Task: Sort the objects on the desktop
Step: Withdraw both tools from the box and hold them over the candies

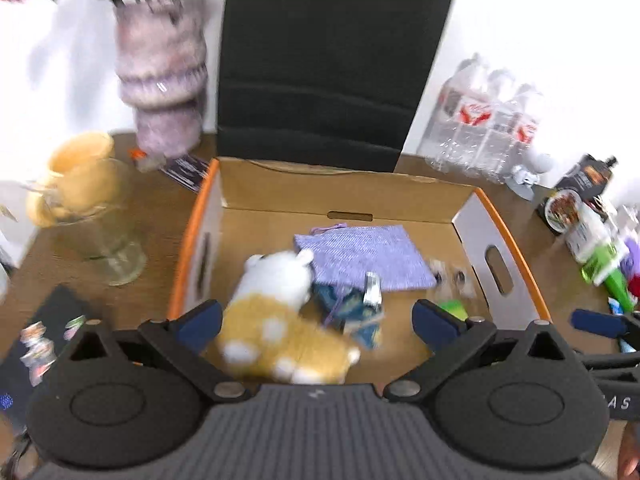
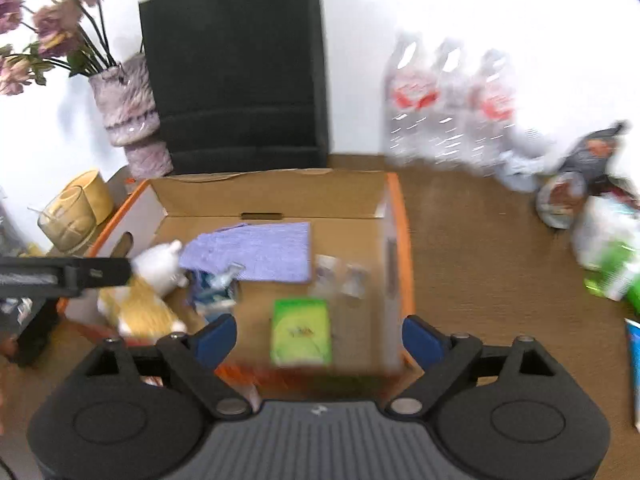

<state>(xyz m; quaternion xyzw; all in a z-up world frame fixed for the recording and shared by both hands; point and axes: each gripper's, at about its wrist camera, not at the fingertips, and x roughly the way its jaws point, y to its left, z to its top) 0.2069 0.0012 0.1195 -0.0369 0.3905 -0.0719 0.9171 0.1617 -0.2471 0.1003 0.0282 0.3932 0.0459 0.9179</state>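
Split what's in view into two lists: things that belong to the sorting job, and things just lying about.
Job: cardboard box, plush toy, purple cloth, green packet.
Lying about: flower vase, water bottles, black organiser, glass cup.

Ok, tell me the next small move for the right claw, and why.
Probably lift the right claw back and swing it toward the clutter on the table to its right. Its jaws stand open with nothing pinched, the green packet already lies in the cardboard box, and the green-and-white package sits outside.
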